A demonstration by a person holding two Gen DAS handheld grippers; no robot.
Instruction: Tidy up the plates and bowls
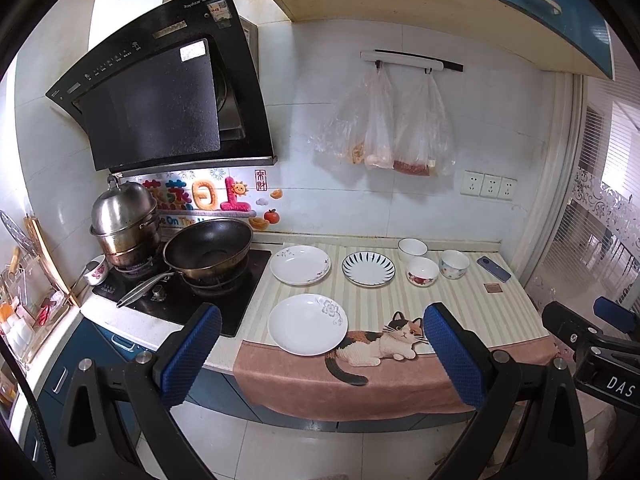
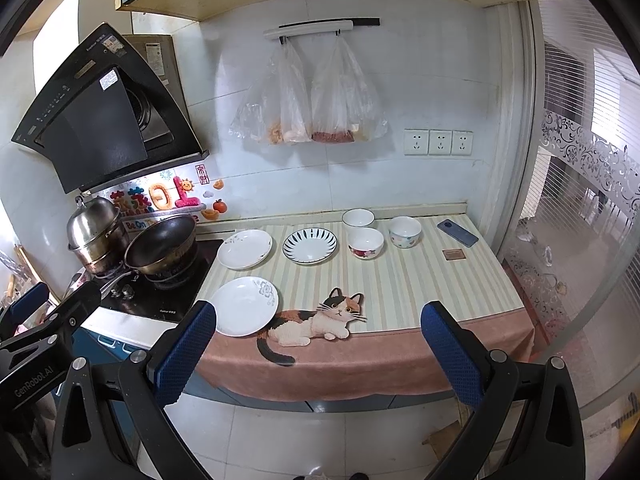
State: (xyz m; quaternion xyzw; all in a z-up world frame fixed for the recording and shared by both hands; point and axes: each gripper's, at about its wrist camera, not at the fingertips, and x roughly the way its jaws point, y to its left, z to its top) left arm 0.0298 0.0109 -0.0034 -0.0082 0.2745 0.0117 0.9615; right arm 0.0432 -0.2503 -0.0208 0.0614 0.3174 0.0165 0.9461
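Three plates lie on the striped cat mat point(image 1: 460, 300) point(image 2: 400, 280): a white flower plate point(image 1: 307, 323) point(image 2: 244, 305) at the front, a white plate point(image 1: 300, 265) point(image 2: 245, 249) behind it, and a blue-striped plate point(image 1: 368, 268) point(image 2: 309, 245). To their right stand three bowls: a white bowl point(image 1: 412, 249) point(image 2: 358, 218), a red-flowered bowl point(image 1: 422, 271) point(image 2: 365, 242) and a blue-patterned bowl point(image 1: 454, 263) point(image 2: 405, 231). My left gripper point(image 1: 320, 354) is open, off the counter's front edge near the flower plate. My right gripper point(image 2: 318, 354) is also open, in front of the mat, empty.
A stove point(image 1: 180, 288) with a black wok point(image 1: 208, 246) point(image 2: 162, 244) and steel pot point(image 1: 124, 220) point(image 2: 96, 232) sits left of the mat. A phone point(image 1: 493, 268) point(image 2: 457, 232) and small brown card point(image 1: 493, 288) point(image 2: 453, 255) lie at the right. Plastic bags point(image 1: 384, 128) hang on the wall.
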